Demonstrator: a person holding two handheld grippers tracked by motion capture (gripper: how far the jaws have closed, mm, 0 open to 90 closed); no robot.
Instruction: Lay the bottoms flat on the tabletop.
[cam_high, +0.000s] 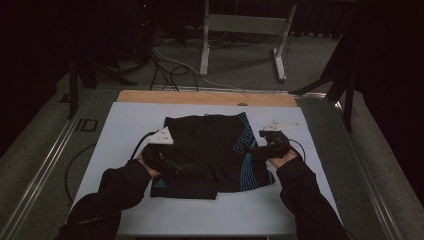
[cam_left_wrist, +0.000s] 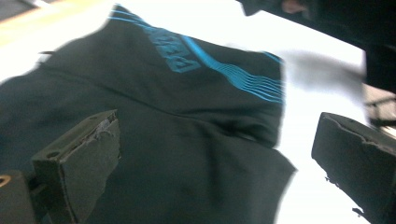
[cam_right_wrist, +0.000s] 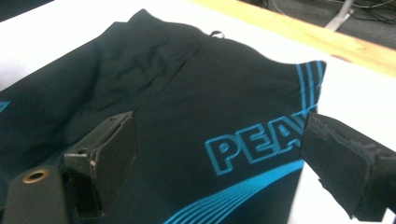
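Observation:
A pair of black shorts (cam_high: 210, 150) with blue stripes and blue lettering lies flat on the white board (cam_high: 125, 130). My left gripper (cam_high: 169, 162) rests over the shorts' left leg, near the hem. In the left gripper view it (cam_left_wrist: 215, 158) is open, its jaws wide apart above the black fabric (cam_left_wrist: 187, 140). My right gripper (cam_high: 261, 149) sits at the shorts' right edge by the lettering. In the right gripper view it (cam_right_wrist: 219, 154) is open too, with the lettering (cam_right_wrist: 257, 144) between its jaws. Neither grips the cloth.
A wooden strip (cam_high: 205, 97) runs along the board's far edge. Metal rails (cam_high: 45, 165) flank the table. On the floor beyond lie cables (cam_high: 165, 67) and stand a white frame's legs (cam_high: 280, 55). The other sleeve (cam_left_wrist: 336, 18) crosses the left gripper view's top right.

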